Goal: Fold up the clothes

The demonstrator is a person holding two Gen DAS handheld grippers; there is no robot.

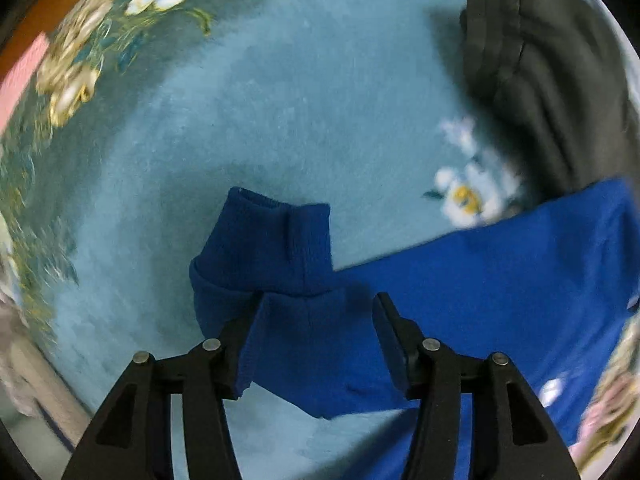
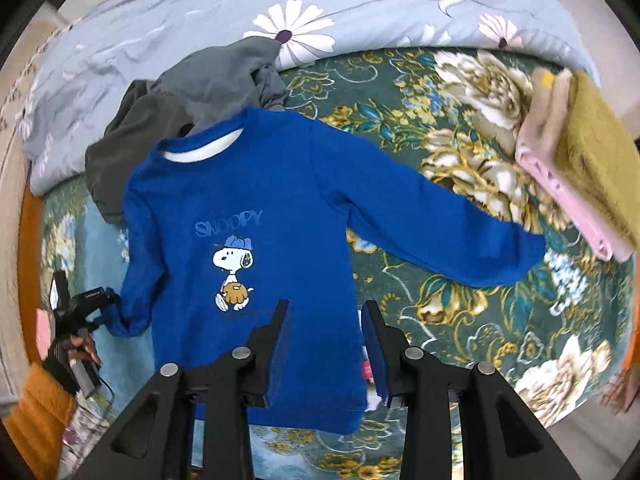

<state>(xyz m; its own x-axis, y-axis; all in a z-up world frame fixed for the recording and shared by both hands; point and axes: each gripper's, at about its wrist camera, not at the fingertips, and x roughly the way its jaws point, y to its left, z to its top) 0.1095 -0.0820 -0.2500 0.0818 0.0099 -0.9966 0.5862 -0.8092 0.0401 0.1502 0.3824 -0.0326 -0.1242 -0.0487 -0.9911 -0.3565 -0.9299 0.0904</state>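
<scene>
Left wrist view: looking straight down on a teal floral blanket (image 1: 280,100). Left gripper (image 1: 316,308) spread wide, with the left sleeve (image 1: 272,244) of a blue sweatshirt (image 1: 500,280) lying doubled over between the jaws, pads seemingly not pressing it. Dark grey garment (image 1: 540,80) crumpled at upper right, touching the sweatshirt's far edge.

Right wrist view: same sweatshirt (image 2: 248,184) spread face up on the blanket, cartoon dog print showing, right sleeve (image 2: 440,228) stretched out sideways. Right gripper (image 2: 326,312) hanging over the hem, jaws partly apart, no pinch visible. Left gripper (image 2: 80,308) small at far left, at the cuff, in a hand (image 2: 80,346). Folded pink and mustard pile (image 2: 580,176) near the outstretched sleeve's end. Daisy-print duvet (image 2: 200,12) beyond.

Likely step: folding the sleeves in across the chest. Best done by pinching right at the cuff, lifting just clear, laying the sleeve straight across the print, then smoothing wrinkles and keeping the grey garment out of the fold.
</scene>
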